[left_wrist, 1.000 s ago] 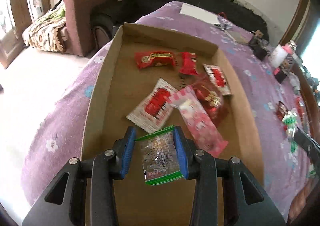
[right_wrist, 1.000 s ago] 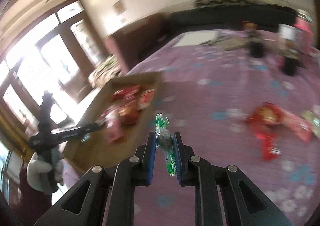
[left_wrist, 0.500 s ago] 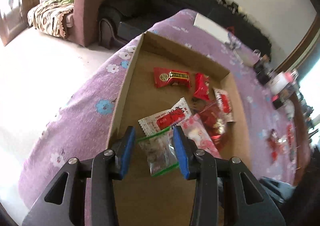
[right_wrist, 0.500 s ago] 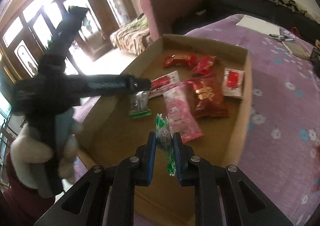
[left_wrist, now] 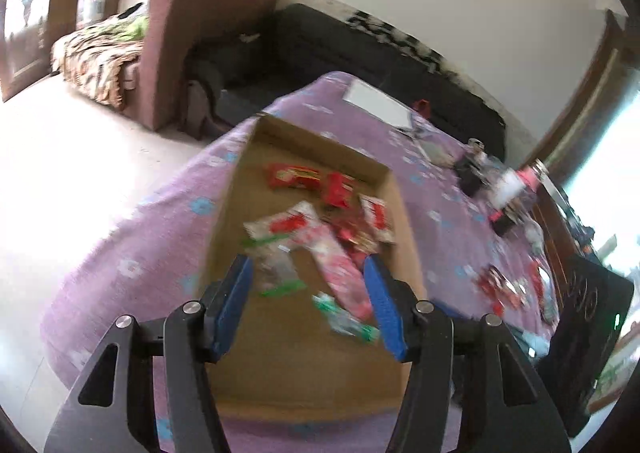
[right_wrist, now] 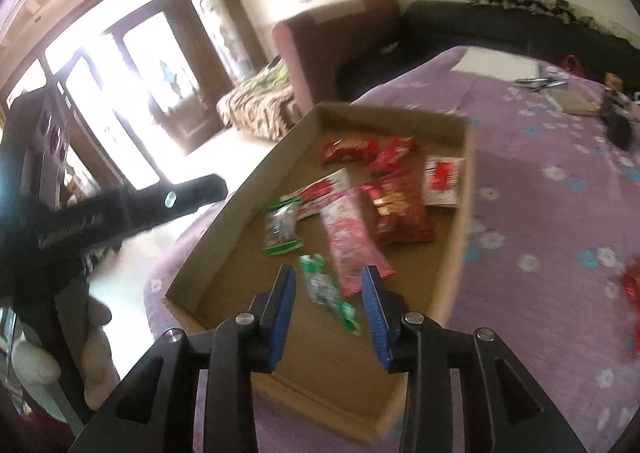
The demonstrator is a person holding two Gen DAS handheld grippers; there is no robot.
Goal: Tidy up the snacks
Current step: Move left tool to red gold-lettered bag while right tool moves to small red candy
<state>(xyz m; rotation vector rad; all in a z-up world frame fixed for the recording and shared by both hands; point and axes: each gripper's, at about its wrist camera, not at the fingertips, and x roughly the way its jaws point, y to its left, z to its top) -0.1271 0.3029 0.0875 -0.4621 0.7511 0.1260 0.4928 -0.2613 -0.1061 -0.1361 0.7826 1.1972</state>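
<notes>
- Evidently both of my grippers were over the cardboard box (right_wrist: 460, 213), because that was where the snacks were being gathered on the purple tablecloth (right_wrist: 540, 213).
- My right gripper (right_wrist: 330, 311) had its jaws opening, and the green-wrapped candy (right_wrist: 326, 291) lay loose on the box floor at lower centre of that view, with neither pad pressing on it; I judged it a release.
- My left gripper (left_wrist: 310, 307) was also opening and gripped nothing. The clear packet with green edges (left_wrist: 274, 267) lay flat on the box floor just beyond its left pad, so I read that as a drop too.
- Farther up the frame, a pink packet (right_wrist: 350, 241), a dark red bag (right_wrist: 400, 213) and several red-and-white packets lay in a loose overlapping heap, so they looked dropped rather than arranged.
- At the right edge of the right view, a red wrapper (right_wrist: 632, 285) lay on the cloth outside the box, and the left view showed more red wrappers (left_wrist: 500, 285) at middle right. I took those for the remaining work.
- Blur in the left view kept me from reading any labels.
</notes>
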